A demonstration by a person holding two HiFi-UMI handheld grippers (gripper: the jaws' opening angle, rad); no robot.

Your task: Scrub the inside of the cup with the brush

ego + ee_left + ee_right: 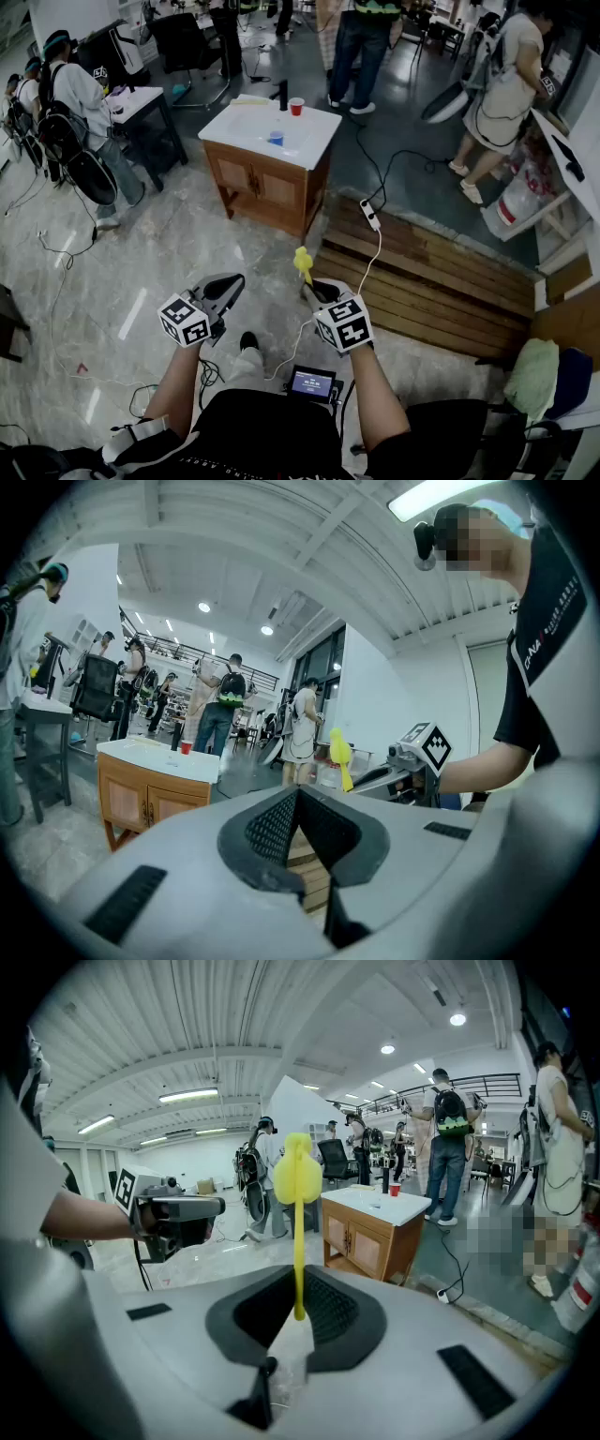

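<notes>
The red cup [296, 106] stands far ahead on the white top of a wooden sink cabinet [267, 183], beside a black tap [282, 94]. The cup [395, 1189] also shows small in the right gripper view. My right gripper [314, 284] is shut on the thin handle of a yellow brush [302, 262], whose foam head [297, 1180] points up and forward. My left gripper [228, 283] is held level to its left, shut with nothing between its jaws [298, 792]. Both grippers are well short of the cabinet, at waist height.
A raised wooden platform [422, 272] lies ahead on the right, with a power strip [371, 216] and its cable on it. Several people stand round the cabinet and at a table [141, 103] on the left. Cables trail over the marble floor [169, 253].
</notes>
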